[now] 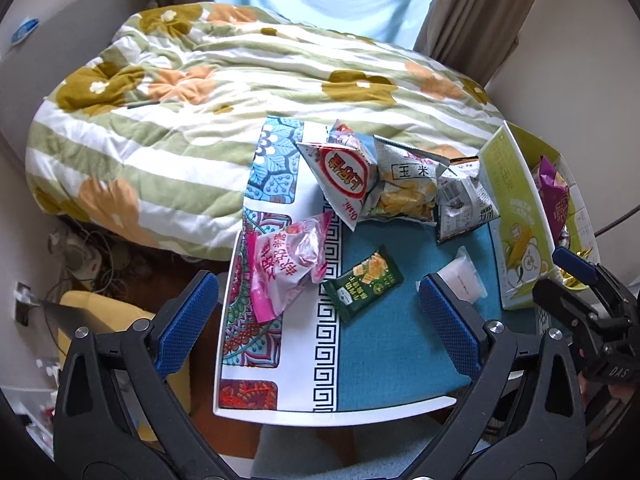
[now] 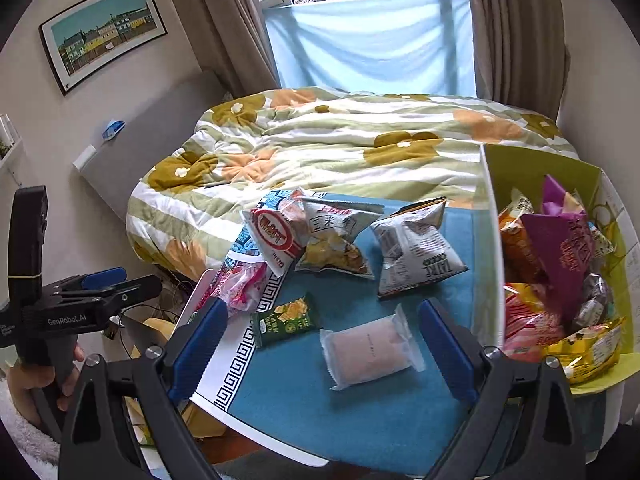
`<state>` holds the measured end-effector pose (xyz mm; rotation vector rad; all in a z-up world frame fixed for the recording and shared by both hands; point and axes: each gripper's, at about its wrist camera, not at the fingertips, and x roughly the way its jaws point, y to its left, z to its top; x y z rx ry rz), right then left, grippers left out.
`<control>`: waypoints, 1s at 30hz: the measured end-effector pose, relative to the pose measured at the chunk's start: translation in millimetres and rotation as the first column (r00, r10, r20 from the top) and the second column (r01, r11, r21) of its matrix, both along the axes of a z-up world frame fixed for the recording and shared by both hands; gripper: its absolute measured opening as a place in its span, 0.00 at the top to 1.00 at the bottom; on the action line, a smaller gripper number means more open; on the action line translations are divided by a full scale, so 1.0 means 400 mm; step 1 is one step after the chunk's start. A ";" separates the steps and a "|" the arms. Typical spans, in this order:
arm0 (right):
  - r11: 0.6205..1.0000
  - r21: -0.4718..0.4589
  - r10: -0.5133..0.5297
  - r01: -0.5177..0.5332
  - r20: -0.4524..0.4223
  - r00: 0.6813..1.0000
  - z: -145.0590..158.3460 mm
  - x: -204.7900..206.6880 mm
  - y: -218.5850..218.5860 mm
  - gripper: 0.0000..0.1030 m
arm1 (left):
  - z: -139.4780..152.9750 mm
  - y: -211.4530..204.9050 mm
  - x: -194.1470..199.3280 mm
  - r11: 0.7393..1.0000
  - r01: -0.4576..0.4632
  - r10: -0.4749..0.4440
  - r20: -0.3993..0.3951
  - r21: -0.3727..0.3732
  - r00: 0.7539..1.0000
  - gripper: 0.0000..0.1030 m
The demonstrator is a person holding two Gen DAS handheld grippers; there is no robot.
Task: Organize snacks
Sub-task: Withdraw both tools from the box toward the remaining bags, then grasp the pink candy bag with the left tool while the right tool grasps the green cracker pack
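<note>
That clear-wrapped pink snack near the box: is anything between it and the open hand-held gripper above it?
Nothing visible. The pink snack lies alone on the blue cloth, framed by the open right hand-held gripper; the box stands beside it.

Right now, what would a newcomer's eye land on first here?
Probably the loose snack packets on the blue tablecloth: a red-and-white chip bag, a corn chip bag and a silver bag along the far side by the floral quilt. Nearer lie a small green packet and a clear-wrapped pink cake between the open right tongs. On the right stands a green box stuffed with snacks.
</note>
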<state>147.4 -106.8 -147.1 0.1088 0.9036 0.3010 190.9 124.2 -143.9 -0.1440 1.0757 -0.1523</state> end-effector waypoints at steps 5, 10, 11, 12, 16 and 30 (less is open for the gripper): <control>0.996 -0.041 0.071 -0.073 -0.057 0.996 -0.108 0.036 0.091 0.08 | -0.104 0.007 0.056 1.000 0.022 -0.023 -0.074 -0.015 0.997 0.15; 0.982 -0.085 0.160 -0.170 -0.113 0.981 -0.218 0.072 0.148 0.08 | -0.193 0.001 0.101 1.000 -0.009 0.008 -0.114 -0.008 0.993 0.19; 0.979 -0.087 0.175 -0.186 -0.124 0.977 -0.239 0.082 0.157 0.08 | -0.209 -0.002 0.110 1.000 -0.018 0.017 -0.120 -0.005 0.993 0.19; 0.976 -0.089 0.188 -0.201 -0.138 0.973 -0.260 0.092 0.164 0.08 | -0.222 -0.004 0.118 1.000 -0.025 0.025 -0.125 -0.002 0.992 0.19; 0.962 -0.103 0.233 -0.252 -0.168 0.958 -0.323 0.124 0.192 0.08 | -0.277 -0.024 0.149 0.999 -0.037 0.042 -0.150 0.036 0.988 0.21; 0.931 -0.144 0.302 -0.336 -0.216 0.928 -0.409 0.171 0.250 0.08 | -0.360 -0.024 0.183 0.997 -0.016 0.030 -0.208 0.070 0.978 0.42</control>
